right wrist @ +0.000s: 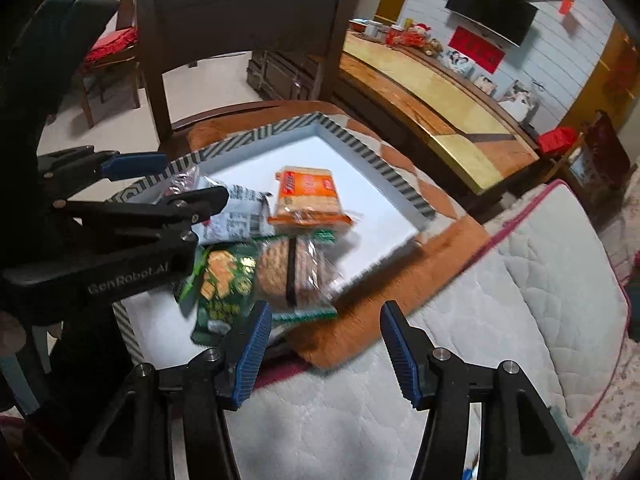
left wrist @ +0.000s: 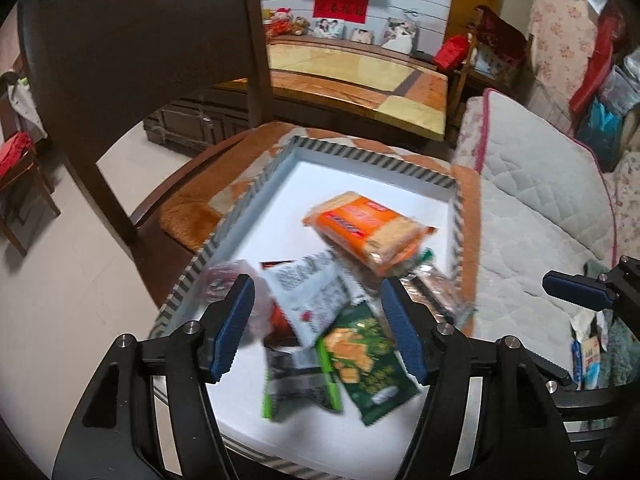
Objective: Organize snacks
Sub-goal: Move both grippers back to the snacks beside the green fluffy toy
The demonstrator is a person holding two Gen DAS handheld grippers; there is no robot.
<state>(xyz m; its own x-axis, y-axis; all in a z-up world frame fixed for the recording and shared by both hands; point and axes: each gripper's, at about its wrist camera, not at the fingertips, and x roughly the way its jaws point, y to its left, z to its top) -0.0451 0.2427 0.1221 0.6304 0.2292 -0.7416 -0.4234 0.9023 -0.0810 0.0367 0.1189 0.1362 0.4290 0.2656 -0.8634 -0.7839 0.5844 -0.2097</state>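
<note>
A white tray with a striped rim (left wrist: 360,156) (right wrist: 360,140) lies on an orange cushion on a chair seat. Inside it are an orange cracker pack (left wrist: 364,228) (right wrist: 308,196), a white packet (left wrist: 308,296) (right wrist: 236,216), a green packet (left wrist: 364,360) (right wrist: 224,284), a dark packet (left wrist: 296,380), a clear-wrapped brown biscuit pack (right wrist: 288,272) and a clear pinkish bag (left wrist: 224,280). My left gripper (left wrist: 316,300) hovers open over the pile, gripping nothing. My right gripper (right wrist: 326,320) is open and empty above the cushion's edge, just right of the tray.
The dark wooden chair back (left wrist: 120,40) (right wrist: 240,0) rises behind the tray. A white quilted mattress (left wrist: 532,216) (right wrist: 520,260) lies to the right, with a small packet (left wrist: 588,356) on it. A long yellow-topped cabinet (left wrist: 360,72) stands beyond.
</note>
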